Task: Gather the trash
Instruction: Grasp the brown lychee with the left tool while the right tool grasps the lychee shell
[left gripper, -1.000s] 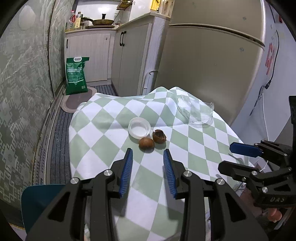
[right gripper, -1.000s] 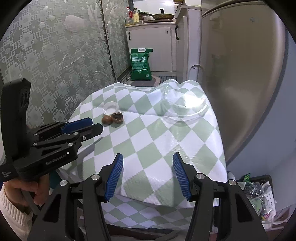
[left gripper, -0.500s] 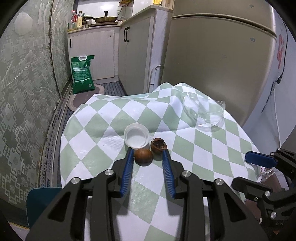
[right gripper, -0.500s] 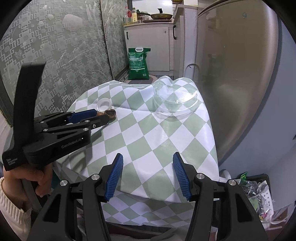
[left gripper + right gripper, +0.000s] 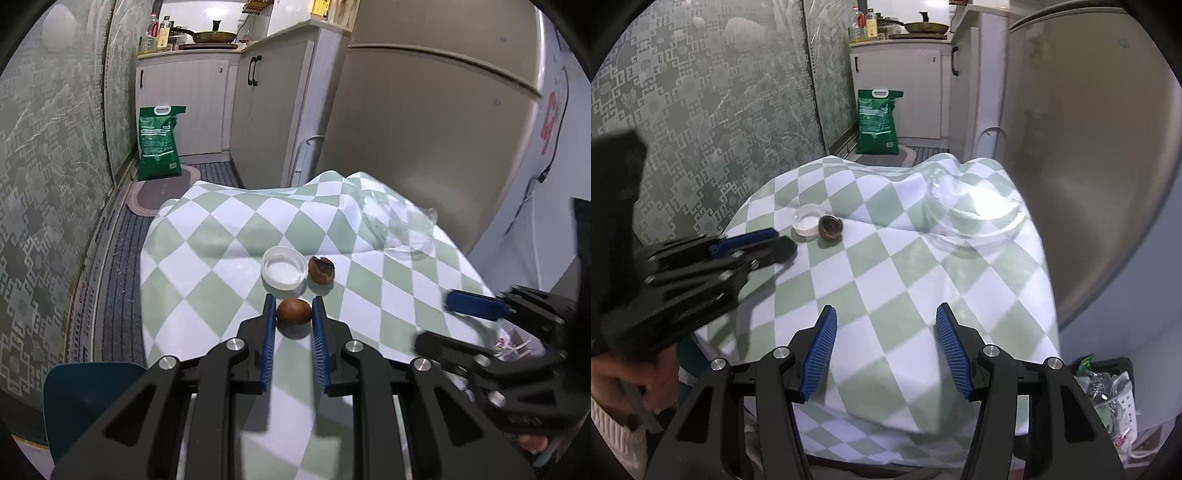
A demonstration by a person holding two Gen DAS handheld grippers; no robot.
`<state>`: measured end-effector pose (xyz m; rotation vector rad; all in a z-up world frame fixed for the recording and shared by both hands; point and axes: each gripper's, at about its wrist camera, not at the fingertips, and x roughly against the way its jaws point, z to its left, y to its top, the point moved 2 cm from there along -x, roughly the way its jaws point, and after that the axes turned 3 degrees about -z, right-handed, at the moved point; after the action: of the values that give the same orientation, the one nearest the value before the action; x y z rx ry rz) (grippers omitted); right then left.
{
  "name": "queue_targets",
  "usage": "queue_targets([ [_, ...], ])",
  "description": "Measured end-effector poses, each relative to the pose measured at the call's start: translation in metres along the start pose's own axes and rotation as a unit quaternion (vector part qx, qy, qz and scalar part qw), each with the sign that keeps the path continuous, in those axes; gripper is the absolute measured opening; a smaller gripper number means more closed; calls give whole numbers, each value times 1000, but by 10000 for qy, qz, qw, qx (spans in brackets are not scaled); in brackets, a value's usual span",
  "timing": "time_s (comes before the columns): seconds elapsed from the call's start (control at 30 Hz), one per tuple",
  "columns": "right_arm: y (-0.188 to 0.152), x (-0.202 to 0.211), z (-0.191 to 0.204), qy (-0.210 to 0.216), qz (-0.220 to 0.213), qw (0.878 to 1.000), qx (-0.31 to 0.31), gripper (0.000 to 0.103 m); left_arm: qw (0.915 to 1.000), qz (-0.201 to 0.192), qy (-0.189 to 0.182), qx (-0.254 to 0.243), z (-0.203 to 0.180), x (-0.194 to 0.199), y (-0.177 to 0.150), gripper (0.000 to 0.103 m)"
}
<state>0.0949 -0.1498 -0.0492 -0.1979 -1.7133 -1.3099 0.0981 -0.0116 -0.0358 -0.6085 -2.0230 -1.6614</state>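
Observation:
A round brown nut (image 5: pixel 293 311) lies on the green-and-white checked tablecloth (image 5: pixel 221 229), between the tips of my left gripper (image 5: pixel 294 314). The jaws are closing and both blue pads touch its sides. Just beyond it are a white plastic lid (image 5: pixel 284 272) and a cracked brown shell (image 5: pixel 321 269). In the right wrist view the left gripper (image 5: pixel 783 243) hides the nut, beside the lid (image 5: pixel 808 220) and shell (image 5: pixel 831 227). My right gripper (image 5: pixel 886 347) stands open over the cloth's near edge with nothing between its fingers, and also shows in the left wrist view (image 5: pixel 450 323).
A clear plastic container (image 5: pixel 975 214) lies at the far right of the table, against the fridge (image 5: pixel 1089 147). A bin with trash in a bag (image 5: pixel 1108 384) stands on the floor at the lower right. A green sack (image 5: pixel 159 144) and a blue chair (image 5: pixel 85 391) are on the left.
The left gripper went forward to the brown nut and its jaws narrowed around it. The right gripper stayed open and shifted only slightly.

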Motion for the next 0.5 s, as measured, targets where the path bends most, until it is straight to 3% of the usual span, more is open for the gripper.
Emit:
queue_targets([
  [0.23, 14, -20, 22, -4, 121, 9991, 413, 57, 9991, -141, -330, 220, 13, 26, -7, 21],
  [0.5, 35, -45, 33, 54, 192, 9970, 742, 54, 9992, -159, -227, 295, 34, 42, -11, 21],
])
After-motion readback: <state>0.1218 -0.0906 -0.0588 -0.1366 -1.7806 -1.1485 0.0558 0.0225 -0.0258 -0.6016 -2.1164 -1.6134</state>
